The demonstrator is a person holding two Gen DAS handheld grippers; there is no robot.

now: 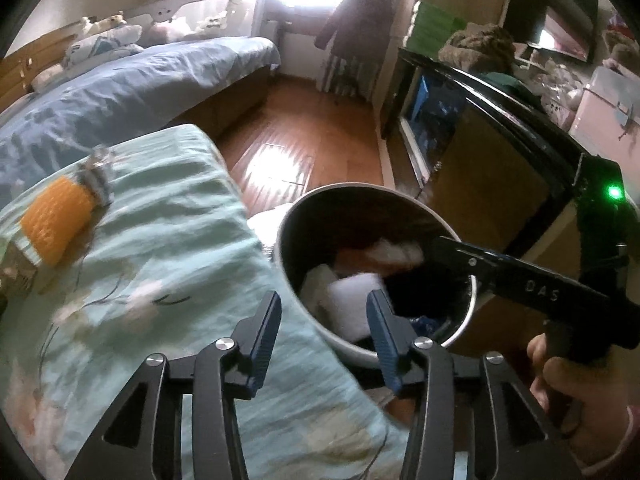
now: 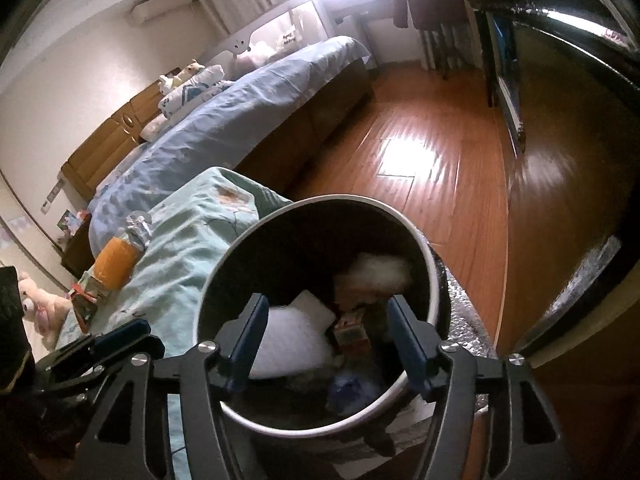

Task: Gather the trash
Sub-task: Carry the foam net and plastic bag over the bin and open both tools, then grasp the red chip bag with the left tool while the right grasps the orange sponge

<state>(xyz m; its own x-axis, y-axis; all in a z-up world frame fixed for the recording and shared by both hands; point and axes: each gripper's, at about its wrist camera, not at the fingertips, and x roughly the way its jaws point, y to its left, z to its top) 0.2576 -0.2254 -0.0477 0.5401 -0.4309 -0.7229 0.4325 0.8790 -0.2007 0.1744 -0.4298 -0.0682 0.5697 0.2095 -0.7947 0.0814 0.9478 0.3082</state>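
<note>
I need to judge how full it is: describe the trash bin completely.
The trash bin is a round, open-topped pail with a pale rim and dark inner wall. It stands upright on the wooden floor against the bed's green cover. Inside lie white crumpled tissues, a small printed carton and something blue, filling roughly its lower part.

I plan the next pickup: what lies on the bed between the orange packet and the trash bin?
Only bare green blanket lies between the orange packet and the trash bin; both views show it.
</note>
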